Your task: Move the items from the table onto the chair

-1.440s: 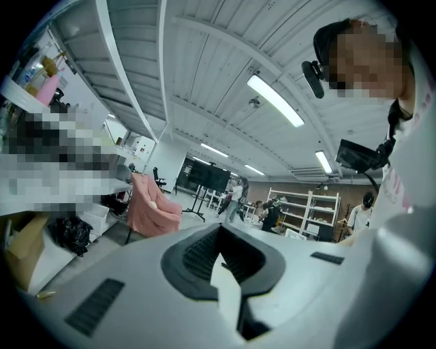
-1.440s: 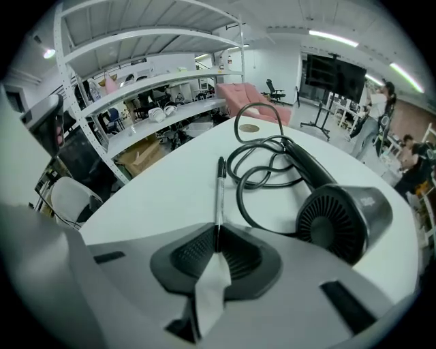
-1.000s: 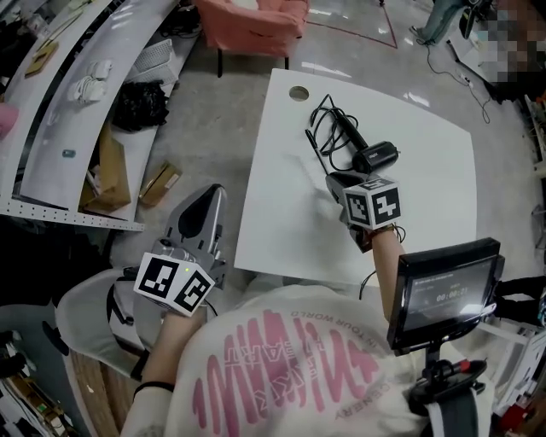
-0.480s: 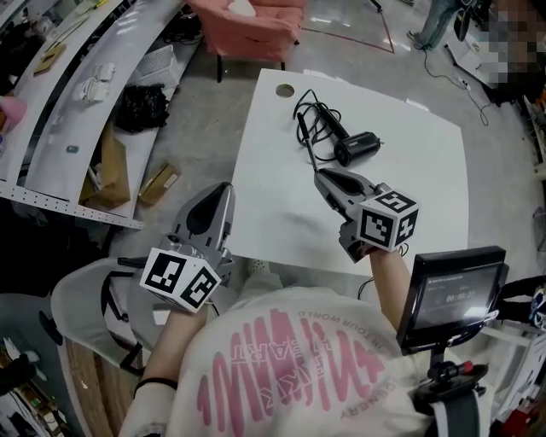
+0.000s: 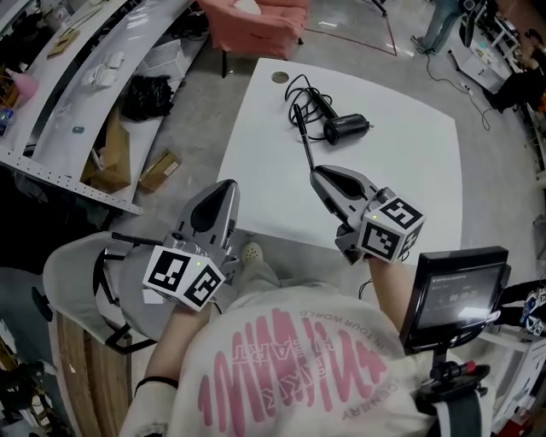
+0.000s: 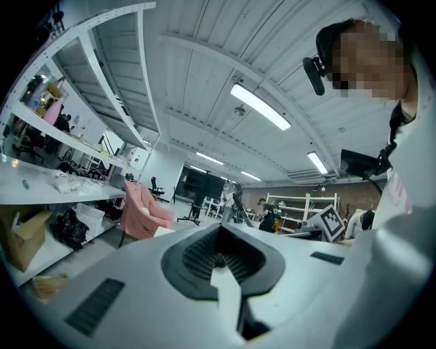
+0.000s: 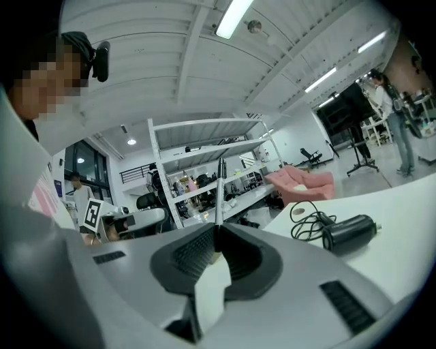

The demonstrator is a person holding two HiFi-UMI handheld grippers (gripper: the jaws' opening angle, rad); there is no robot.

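— What is the right gripper (image 5: 317, 173) doing?
— It hangs over the near half of the white bench (image 5: 401, 196). Its fingers are pinched onto a thin dark stick (image 5: 303, 141). I cannot tell what kind of stick it is.

— Which way does the stick lie?
— In the head view it runs straight out from the fingertips, away from the person. Its far end comes close to the cord (image 5: 300, 92) further up the bench. In the right gripper view it stands out of the closed fingers against the shelving beyond, so it looks clear of the bench top.

— What else is on the bench?
— A black corded appliance (image 5: 345, 130) with a barrel-shaped body lies on its side in the far half. Its cord is bunched in loops just beside it, towards a round hole (image 5: 280, 77) in the bench. The appliance and the stick are apart.

— And the left gripper (image 5: 223, 189)?
— It is off the bench's left edge. Its fingers are together with nothing between them, as the left gripper view shows plainly.

— Where is the chair?
— A grey chair (image 5: 72, 286) sits low on the person's left, beside and below the left gripper's marker cube. Nothing from the bench lies on the part of its seat that shows. A pink armchair (image 5: 256, 26) stands beyond the far edge of the bench.
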